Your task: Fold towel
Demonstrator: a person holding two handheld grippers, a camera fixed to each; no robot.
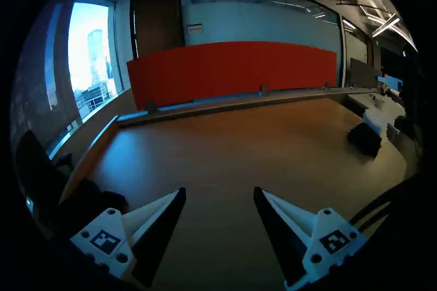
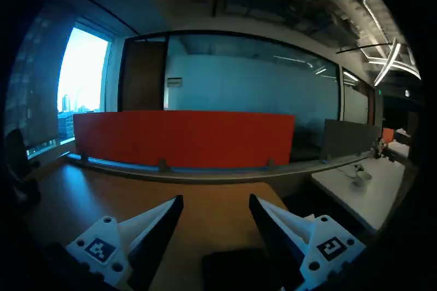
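Towel: can't tell for sure where it is, too dim.

Left gripper view: left gripper [image 1: 218, 190] fingers wide apart, nothing between them, hanging over wood table [image 1: 246, 138]. On table far right, near edge, sits dark lump [image 1: 365, 138], could be it, honestly can't make it out. Red divider [image 1: 235, 70] along far side, window [image 1: 90, 67] on left.

Right gripper view: right gripper [image 2: 216, 197] fingers apart too, gripping nothing. Low between them on table [image 2: 218, 212] lies dark shape [image 2: 240, 269], contact unclear. White desk [image 2: 360, 187] off right.

Dark shape [image 2: 240, 268] at lower edge — cut off, unidentifiable; dark block [image 1: 365, 138], indistinct
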